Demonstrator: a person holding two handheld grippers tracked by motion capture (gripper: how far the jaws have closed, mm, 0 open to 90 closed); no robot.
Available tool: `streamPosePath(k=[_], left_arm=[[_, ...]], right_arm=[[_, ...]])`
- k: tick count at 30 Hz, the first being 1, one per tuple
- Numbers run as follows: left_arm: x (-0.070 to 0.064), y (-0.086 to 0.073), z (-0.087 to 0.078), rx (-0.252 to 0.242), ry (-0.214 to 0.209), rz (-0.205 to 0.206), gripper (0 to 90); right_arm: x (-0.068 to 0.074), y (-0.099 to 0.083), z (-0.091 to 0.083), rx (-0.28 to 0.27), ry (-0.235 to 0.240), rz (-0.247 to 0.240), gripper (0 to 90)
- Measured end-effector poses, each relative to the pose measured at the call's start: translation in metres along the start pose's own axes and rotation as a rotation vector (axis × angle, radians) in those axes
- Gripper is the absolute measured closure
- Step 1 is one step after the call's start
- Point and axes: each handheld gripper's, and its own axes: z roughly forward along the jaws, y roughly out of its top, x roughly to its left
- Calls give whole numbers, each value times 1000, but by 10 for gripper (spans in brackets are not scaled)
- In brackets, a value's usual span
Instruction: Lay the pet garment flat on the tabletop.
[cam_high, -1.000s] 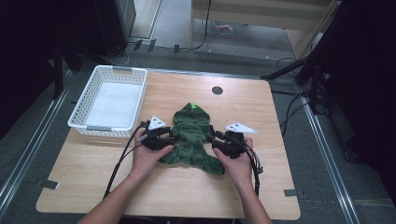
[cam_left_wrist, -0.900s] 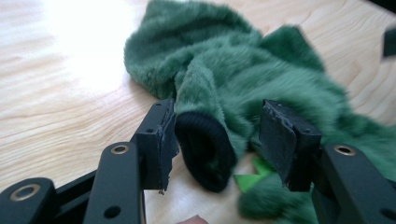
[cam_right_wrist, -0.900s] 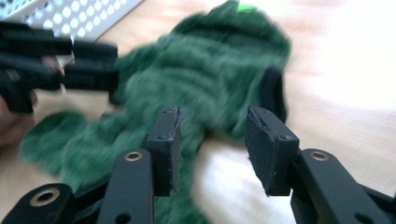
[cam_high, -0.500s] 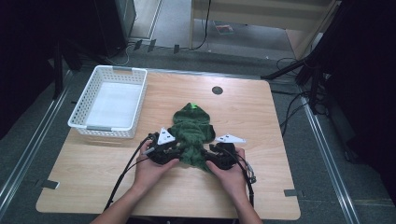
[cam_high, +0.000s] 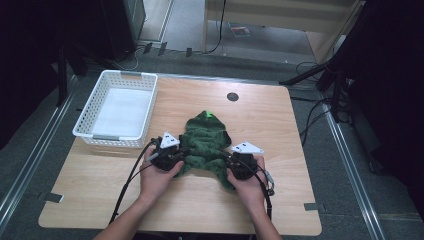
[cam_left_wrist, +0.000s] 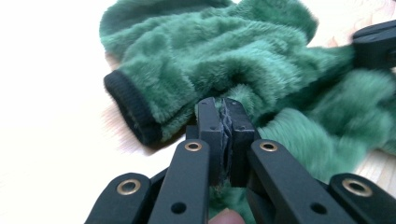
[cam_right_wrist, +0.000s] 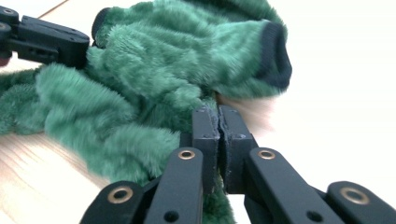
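Note:
A green fleece garment (cam_high: 207, 137) with dark cuffs lies bunched at the middle of the wooden table (cam_high: 270, 120). My left gripper (cam_high: 183, 152) holds its left side, jaws shut on a fold of fleece (cam_left_wrist: 196, 51). My right gripper (cam_high: 226, 161) holds its right side, jaws likewise shut on fleece (cam_right_wrist: 154, 56). In the left gripper view the left gripper (cam_left_wrist: 225, 108) pinches just under a sleeve with a dark cuff (cam_left_wrist: 128, 105). In the right gripper view the right gripper (cam_right_wrist: 218, 116) grips below the other sleeve's cuff (cam_right_wrist: 275, 51). A hand holds each gripper from the near side.
A white slatted basket (cam_high: 86, 120) stands at the table's far left, close to the left gripper. A small black round hole (cam_high: 232, 96) is in the tabletop beyond the garment. Cables trail from both grippers toward the near edge. Dark equipment and floor cables surround the table.
Both grippers have drawn back toward the person with the garment held, and the fleece has bunched up shorter between them. The basket has not moved.

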Motion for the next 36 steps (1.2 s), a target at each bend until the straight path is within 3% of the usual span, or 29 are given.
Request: streamPosePath(k=[4, 7, 9, 11, 13, 16, 18, 20, 21, 26, 27, 29, 32, 34, 36], left_arm=[[5, -9, 10, 62, -19, -20, 881], [6, -11, 9, 37, -48, -49, 830], [8, -11, 5, 28, -31, -49, 691], [15, -11, -1, 1, -65, -96, 598], [22, -13, -10, -29, -92, -129, 547], [29, -18, -21, -66, -118, -170, 521], [30, -19, -24, -50, -127, -174, 499], [27, -22, -29, -13, -126, -146, 482], [25, -26, -33, -1, -130, -133, 473], [19, -52, -40, 66, -111, -107, 462], [18, -55, -39, 64, -101, -102, 465], [16, -55, -40, 69, -81, -83, 556], [11, -57, -40, 82, -64, -31, 771], [12, -56, -40, 75, -76, -37, 825], [18, -55, -44, 70, -103, -60, 835]], right_arm=[[-3, -8, 7, 56, 4, 0, 875], [-5, -16, 17, 83, 25, 14, 790], [-5, -14, 13, 54, 50, 10, 665], [-4, -11, 3, 6, 61, 11, 607], [-8, -10, -9, -39, 92, 48, 587], [-12, -16, -21, -59, 107, 91, 579], [-10, -24, -23, -37, 100, 100, 559], [-6, -30, -22, -7, 101, 85, 538], [-2, -37, -23, 25, 93, 77, 512], [2, -51, -28, 58, 70, 65, 482], [3, -54, -27, 67, 73, 71, 487], [4, -58, -23, 77, 68, 56, 524], [10, -58, -20, 90, 9, -35, 683], [10, -56, -21, 105, -5, -55, 815], [6, -53, -22, 114, -12, -36, 857]])
